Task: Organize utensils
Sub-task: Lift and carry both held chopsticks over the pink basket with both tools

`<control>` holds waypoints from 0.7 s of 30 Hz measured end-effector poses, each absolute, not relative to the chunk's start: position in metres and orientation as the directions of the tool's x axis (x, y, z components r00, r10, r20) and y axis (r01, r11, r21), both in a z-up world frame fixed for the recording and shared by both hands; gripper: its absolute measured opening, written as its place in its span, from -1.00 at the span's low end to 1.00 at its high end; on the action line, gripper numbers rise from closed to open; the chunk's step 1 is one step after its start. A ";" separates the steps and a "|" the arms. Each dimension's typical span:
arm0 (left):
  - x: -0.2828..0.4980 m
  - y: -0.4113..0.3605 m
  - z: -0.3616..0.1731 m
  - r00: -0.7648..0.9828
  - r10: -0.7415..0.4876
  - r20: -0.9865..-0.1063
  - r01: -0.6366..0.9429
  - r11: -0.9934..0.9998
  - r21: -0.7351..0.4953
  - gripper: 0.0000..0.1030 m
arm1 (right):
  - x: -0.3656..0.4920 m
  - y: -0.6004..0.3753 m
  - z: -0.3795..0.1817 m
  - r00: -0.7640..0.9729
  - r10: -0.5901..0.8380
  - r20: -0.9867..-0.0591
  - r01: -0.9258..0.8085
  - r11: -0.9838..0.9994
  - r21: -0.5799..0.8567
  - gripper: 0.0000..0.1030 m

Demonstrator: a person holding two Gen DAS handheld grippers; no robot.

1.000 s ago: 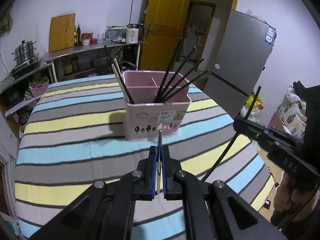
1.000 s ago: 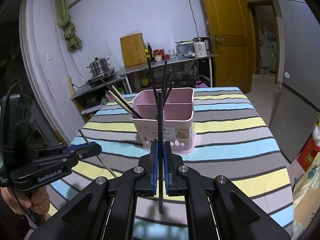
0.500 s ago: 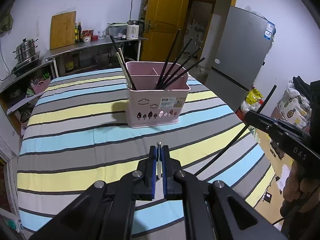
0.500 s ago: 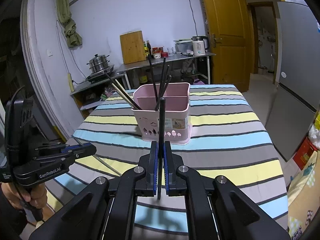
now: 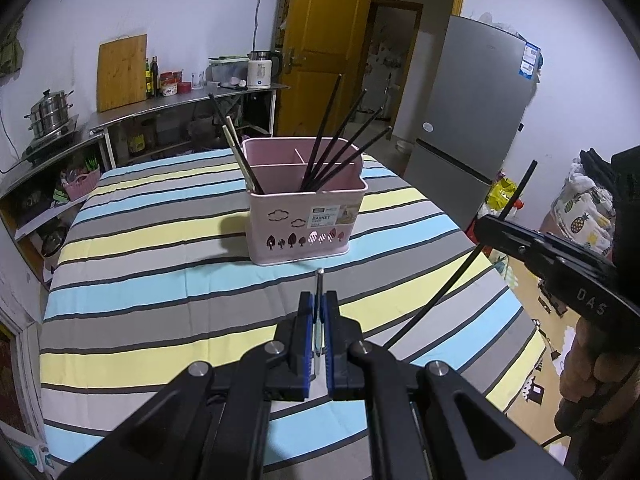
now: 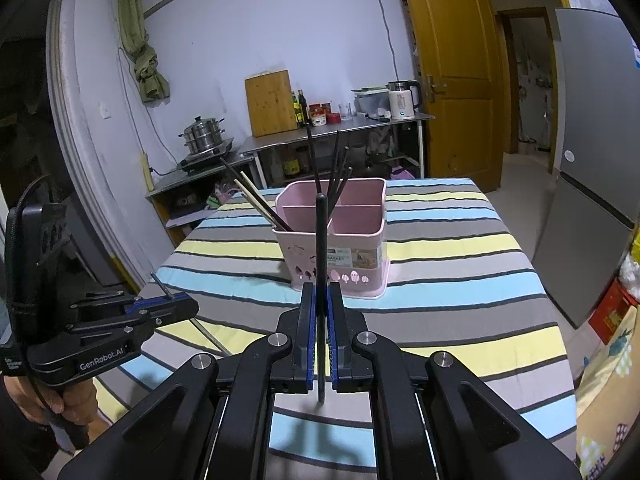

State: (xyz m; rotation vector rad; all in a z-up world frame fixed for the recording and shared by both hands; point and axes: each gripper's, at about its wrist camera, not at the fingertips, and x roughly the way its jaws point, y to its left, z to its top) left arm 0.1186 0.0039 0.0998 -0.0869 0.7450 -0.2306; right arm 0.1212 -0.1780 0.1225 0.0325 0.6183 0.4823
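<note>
From my left hand-held gripper point(image 5: 319, 312) I see its blue pads point(image 5: 305, 320) closed tight on a thin chopstick point(image 5: 319, 292) with a pale metal-looking tip, which pokes out ahead of the fingers and above the striped worktop point(image 5: 160, 280). My right hand-held gripper point(image 6: 319, 308) is likewise clamped, its pads pressed against a black chopstick point(image 6: 320, 248) that stands nearly upright through them, its top reaching in front of the pink utensil basket point(image 6: 352, 236) in that view and its lower end hanging below the fingers. In the left view the same right hand-held gripper point(image 5: 520, 240) shows at the right edge, off the worktop's side, with its black chopstick point(image 5: 440, 300) slanting down across the cloth. In the right view the left hand-held gripper point(image 6: 160, 308) sits low at the left, near the worktop's corner, with a short stub of its chopstick sticking up. The pink utensil basket point(image 5: 308, 220) stands on the worktop well ahead of both grippers, apart from them. It is divided into compartments: several black chopsticks point(image 5: 340, 148) lean out of the right-hand part as the left view shows it, and a black one and a pale wooden one point(image 5: 238, 152) lean out of the left corner. I cannot tell how many compartments lie behind the divider.
</note>
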 end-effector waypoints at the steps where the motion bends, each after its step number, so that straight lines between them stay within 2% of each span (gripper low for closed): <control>1: 0.119 0.004 0.101 0.712 -0.240 -0.660 0.178 0.971 -0.161 -0.90 | 0.122 -0.177 0.123 0.708 0.444 -0.549 -0.425 0.889 0.171 -0.91; 12: 0.123 0.004 0.113 0.730 -0.250 -0.636 0.188 0.968 -0.166 -0.90 | 0.129 -0.172 0.134 0.716 0.465 -0.521 -0.445 0.879 0.173 -0.91; 21: 0.141 0.016 0.151 0.771 -0.265 -0.579 0.197 0.964 -0.179 -0.90 | 0.143 -0.160 0.162 0.745 0.478 -0.465 -0.462 0.873 0.157 -0.91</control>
